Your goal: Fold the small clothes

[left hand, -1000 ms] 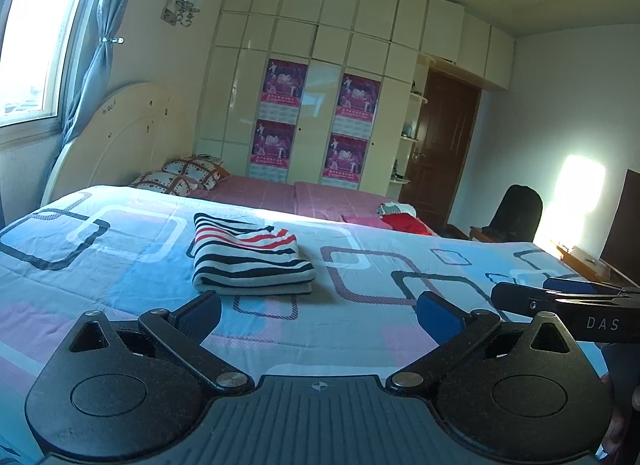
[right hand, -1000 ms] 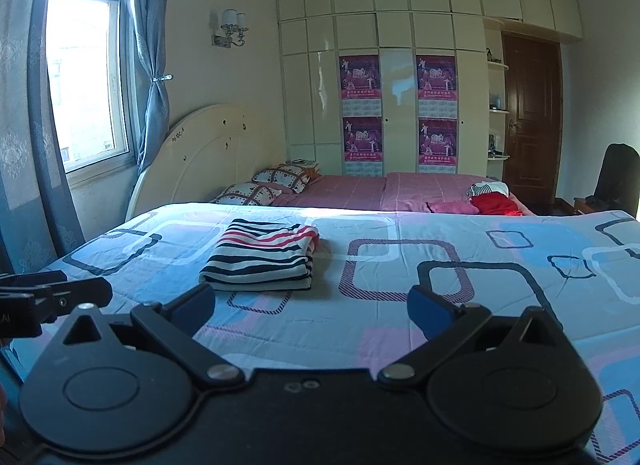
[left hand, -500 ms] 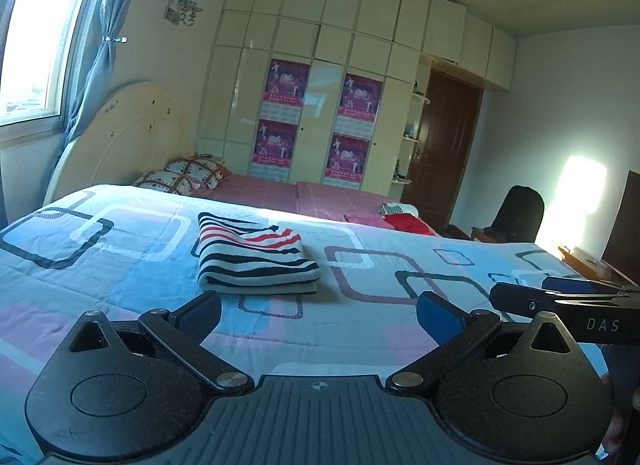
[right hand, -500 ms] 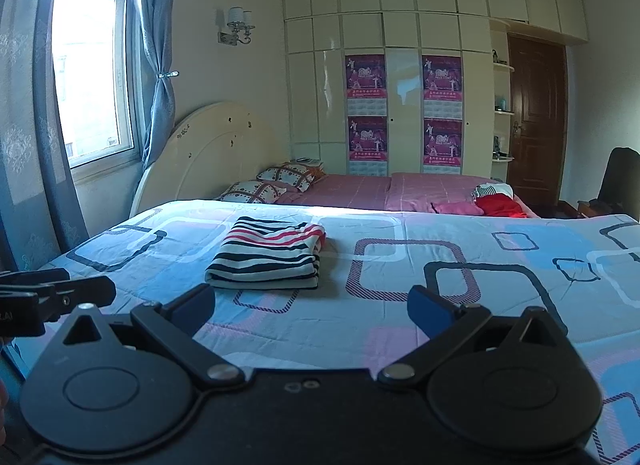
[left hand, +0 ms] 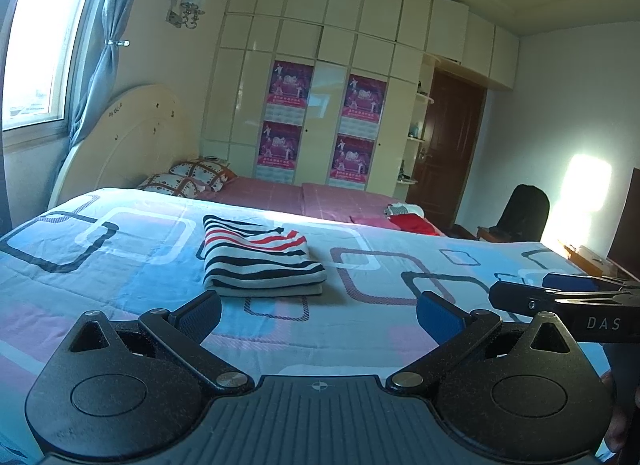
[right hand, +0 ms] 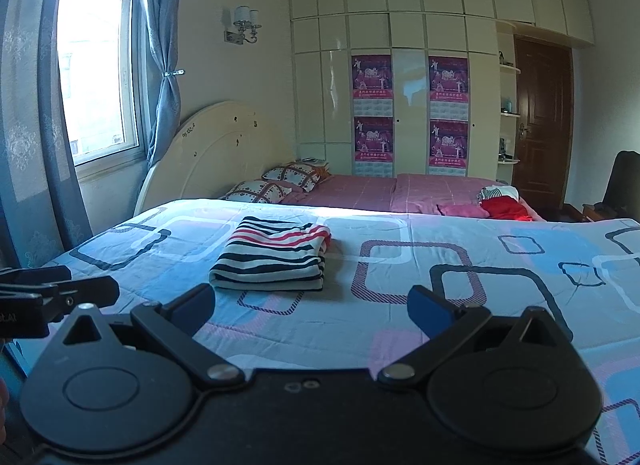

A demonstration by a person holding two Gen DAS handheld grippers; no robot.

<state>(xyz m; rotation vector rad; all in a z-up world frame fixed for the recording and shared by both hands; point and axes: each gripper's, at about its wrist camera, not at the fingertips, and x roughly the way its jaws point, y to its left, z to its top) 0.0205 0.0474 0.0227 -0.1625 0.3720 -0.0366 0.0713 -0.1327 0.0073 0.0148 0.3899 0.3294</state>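
Observation:
A striped garment [left hand: 260,261] in black, white and red lies folded in a neat stack on the patterned bedspread [left hand: 120,277]; it also shows in the right wrist view [right hand: 274,259]. My left gripper [left hand: 318,313] is open and empty, held back from the garment above the bed's near part. My right gripper [right hand: 310,311] is open and empty, also short of the garment. The right gripper's side shows at the right edge of the left wrist view [left hand: 568,301]. The left gripper's side shows at the left edge of the right wrist view [right hand: 52,289].
A pile of red, pink and white clothes [right hand: 500,207] lies on the far pink sheet. Two pillows [right hand: 280,183] rest by the headboard [right hand: 216,153]. A wardrobe [right hand: 408,77], a brown door [right hand: 540,125] and a black chair [left hand: 524,213] stand beyond. A window [right hand: 96,85] is at left.
Both grippers have drifted slightly, so the folded garment sits a little further right in both views. Both stay open and the garment has not moved.

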